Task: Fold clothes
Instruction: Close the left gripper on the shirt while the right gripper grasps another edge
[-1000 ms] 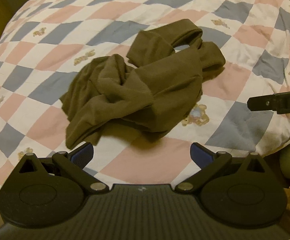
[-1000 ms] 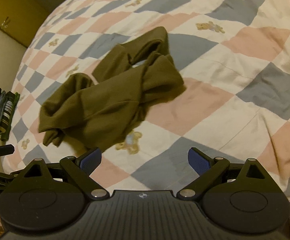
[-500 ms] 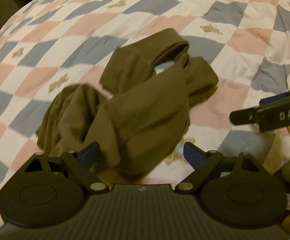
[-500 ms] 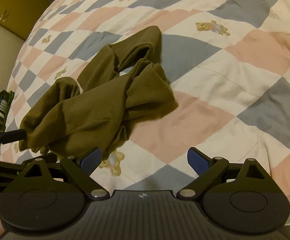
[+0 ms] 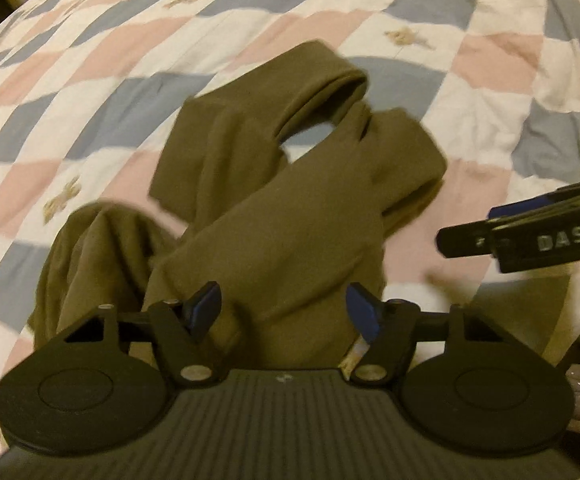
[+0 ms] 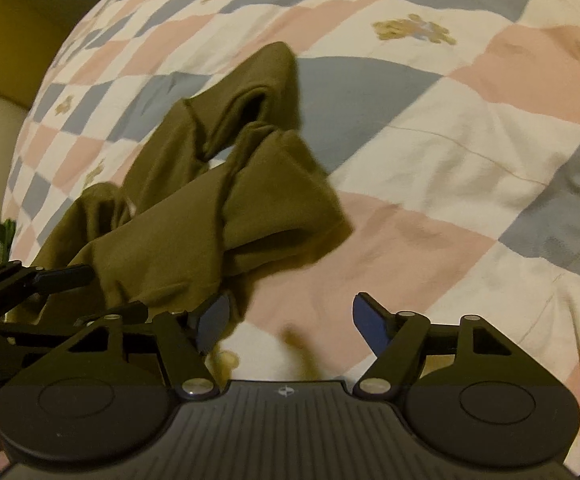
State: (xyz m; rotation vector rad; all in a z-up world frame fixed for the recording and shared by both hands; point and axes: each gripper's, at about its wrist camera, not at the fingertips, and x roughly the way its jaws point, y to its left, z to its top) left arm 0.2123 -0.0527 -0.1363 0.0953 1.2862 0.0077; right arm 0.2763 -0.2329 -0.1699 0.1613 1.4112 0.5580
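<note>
On checked quilt (image 5: 489, 60) | crumpled olive knit garment (image 5: 282, 208) | left tongs (image 5: 284, 312), right tongs (image 6: 290, 318) wide apart

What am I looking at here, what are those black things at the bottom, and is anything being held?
These are two fisheye pictures, each taken by a camera mounted on a hand-held gripper and looking forward along its two fingers. A person holds one gripper in each hand; there is no robot arm.

In the left wrist view, the black shape at the bottom is the left gripper, with blue pads on its fingertips. The black bar entering from the right is the right gripper. The right wrist view shows the right gripper's own fingers low in the picture.

On the quilt, checked in pink, grey and white, lies a crumpled olive garment. It is not folded yet.

Both grippers are open. The left one has its fingers either side of the garment's near edge; the right one is over bare quilt beside it. Nothing is held.
</note>
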